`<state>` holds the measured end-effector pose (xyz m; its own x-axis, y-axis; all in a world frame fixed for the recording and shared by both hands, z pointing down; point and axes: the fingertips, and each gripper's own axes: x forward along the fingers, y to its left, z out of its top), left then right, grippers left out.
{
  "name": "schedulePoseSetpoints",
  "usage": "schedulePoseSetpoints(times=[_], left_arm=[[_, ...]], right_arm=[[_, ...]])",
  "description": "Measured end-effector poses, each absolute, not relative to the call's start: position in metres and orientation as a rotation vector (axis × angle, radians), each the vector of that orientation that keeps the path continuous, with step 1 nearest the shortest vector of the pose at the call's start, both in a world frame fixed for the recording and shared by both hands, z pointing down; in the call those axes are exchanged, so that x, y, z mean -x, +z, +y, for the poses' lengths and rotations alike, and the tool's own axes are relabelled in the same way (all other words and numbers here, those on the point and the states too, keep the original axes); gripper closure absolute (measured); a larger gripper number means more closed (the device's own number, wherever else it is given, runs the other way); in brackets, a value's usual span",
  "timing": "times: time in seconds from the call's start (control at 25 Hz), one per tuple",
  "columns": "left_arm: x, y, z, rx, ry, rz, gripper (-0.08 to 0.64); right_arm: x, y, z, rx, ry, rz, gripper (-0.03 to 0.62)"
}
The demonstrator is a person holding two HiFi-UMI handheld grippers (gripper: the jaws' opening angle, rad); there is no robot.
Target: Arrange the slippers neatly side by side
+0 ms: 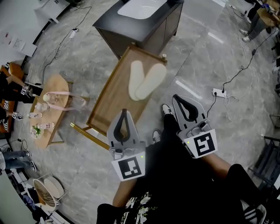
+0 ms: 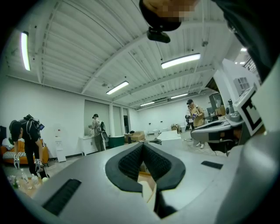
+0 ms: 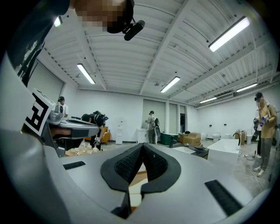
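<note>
Two cream slippers [image 1: 144, 81] lie on a low wooden table [image 1: 113, 101] with a raised rim, toward its far end. They form a narrow V: their near ends overlap and touch, while their far ends splay apart. The left one runs roughly along the table's length and the right one angles off to the right.

Nearer the person, the left gripper [image 1: 124, 113] hangs over the near end of the table, its tips pointing toward the slippers but well short of them. Its own view shows the ribbed black pads [image 2: 131, 162] pressed together with nothing between them. The right gripper [image 1: 177, 98] hovers beside the table's right edge, over the grey marble-patterned floor [image 1: 205, 57], near the slippers but apart from them. Its pads [image 3: 127, 165] are likewise closed against each other and empty. A sliver of wood and something pale shows below each pair of jaws, possibly the table and a slipper, though the glimpse is too small to be sure.

Beyond the table stands a dark cabinet [image 1: 155, 30] with a white basin top [image 1: 140, 8]. To the left a small wooden side table [image 1: 52, 85] carries bottles and pink items. A white power strip [image 1: 218, 92] lies on the floor to the right.
</note>
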<state>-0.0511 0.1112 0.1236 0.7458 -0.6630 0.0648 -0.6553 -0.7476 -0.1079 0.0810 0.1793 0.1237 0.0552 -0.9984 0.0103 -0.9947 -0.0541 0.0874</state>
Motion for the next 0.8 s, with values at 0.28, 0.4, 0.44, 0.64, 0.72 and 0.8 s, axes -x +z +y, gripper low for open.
schedulePoseSetpoints(times=[0.28, 0.4, 0.44, 0.64, 0.72, 0.8], left_arm=[[0.027, 0.126, 0.071, 2.812, -0.214, 1.202, 0.558], [0.012, 0.127, 0.058, 2.802, -0.223, 1.249, 0.558], [0.008, 0.128, 0.056, 2.797, -0.231, 1.262, 0.558], [-0.007, 0.127, 0.04, 2.755, -0.263, 1.342, 0.558], [-0.015, 0.128, 0.037, 2.741, -0.274, 1.378, 0.558], [-0.022, 0.133, 0.035, 2.729, -0.308, 1.411, 0.558]], right_arm=[[-0.111, 0.13, 0.127, -2.127, -0.029, -2.199, 0.594], [-0.125, 0.136, 0.108, -2.085, -0.008, -2.236, 0.594], [-0.129, 0.138, 0.102, -2.069, 0.001, -2.249, 0.594], [-0.142, 0.135, 0.073, -1.99, 0.011, -2.348, 0.594], [-0.148, 0.135, 0.067, -1.952, 0.026, -2.382, 0.594], [-0.156, 0.14, 0.06, -1.913, 0.039, -2.408, 0.594]])
